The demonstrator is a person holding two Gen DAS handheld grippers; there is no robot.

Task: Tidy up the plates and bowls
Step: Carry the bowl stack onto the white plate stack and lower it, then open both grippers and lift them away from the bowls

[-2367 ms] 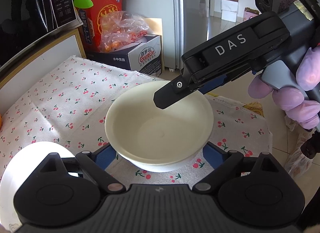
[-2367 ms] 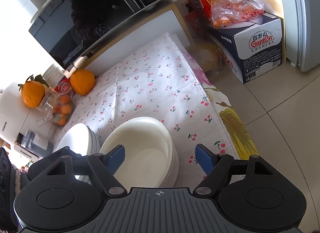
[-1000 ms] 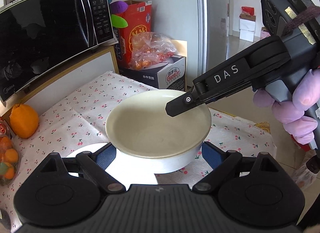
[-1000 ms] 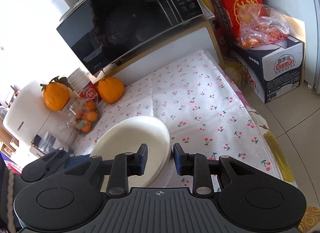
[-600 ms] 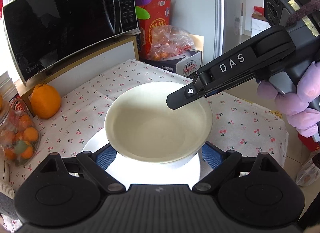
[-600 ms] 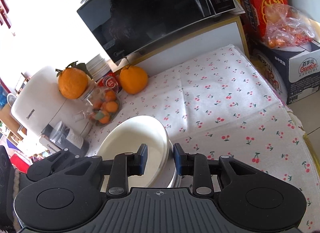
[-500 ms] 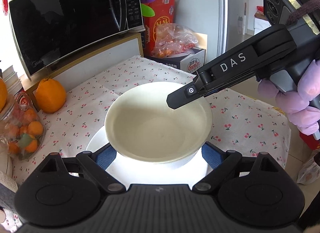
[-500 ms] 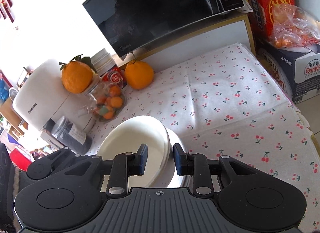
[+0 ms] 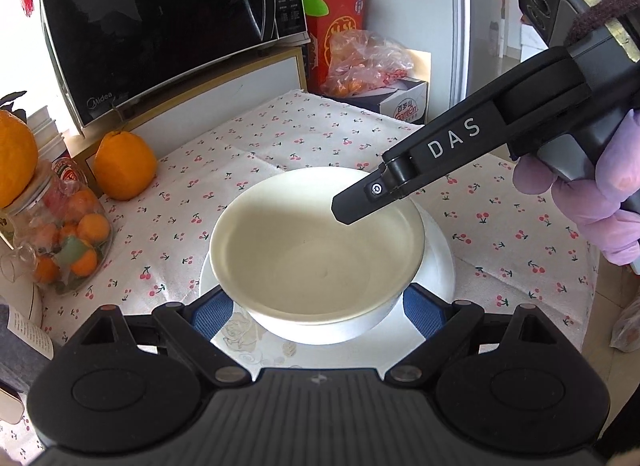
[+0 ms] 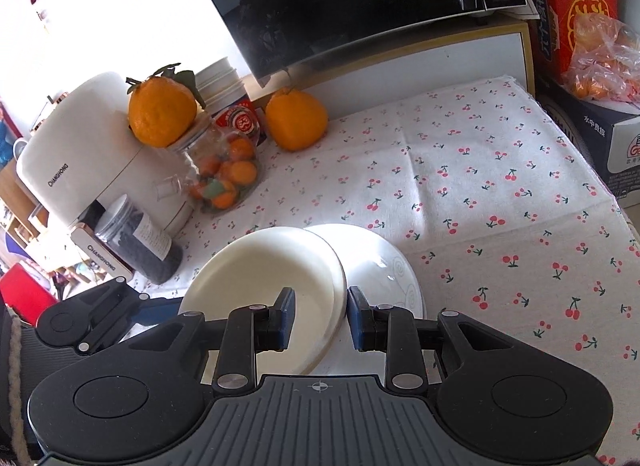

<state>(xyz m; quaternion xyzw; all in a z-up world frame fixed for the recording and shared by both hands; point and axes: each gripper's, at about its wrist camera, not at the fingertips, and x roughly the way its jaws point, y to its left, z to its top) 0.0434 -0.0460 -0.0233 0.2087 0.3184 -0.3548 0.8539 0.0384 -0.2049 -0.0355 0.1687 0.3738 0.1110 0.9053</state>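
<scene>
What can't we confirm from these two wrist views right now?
- Bowl underside and whether it rests on the plate: both views, bowl's own body hides the contact.
- Left gripper pads: left wrist view, bowl covers them, so no telling if they touch its sides.
- Near part of the plate: right wrist view, right gripper blocks it.

I saw a cherry-print tablecloth (image 9: 304, 137) under a black microwave (image 9: 160, 25) on a white cabinet (image 9: 224, 85); daylight glared at the left.
</scene>
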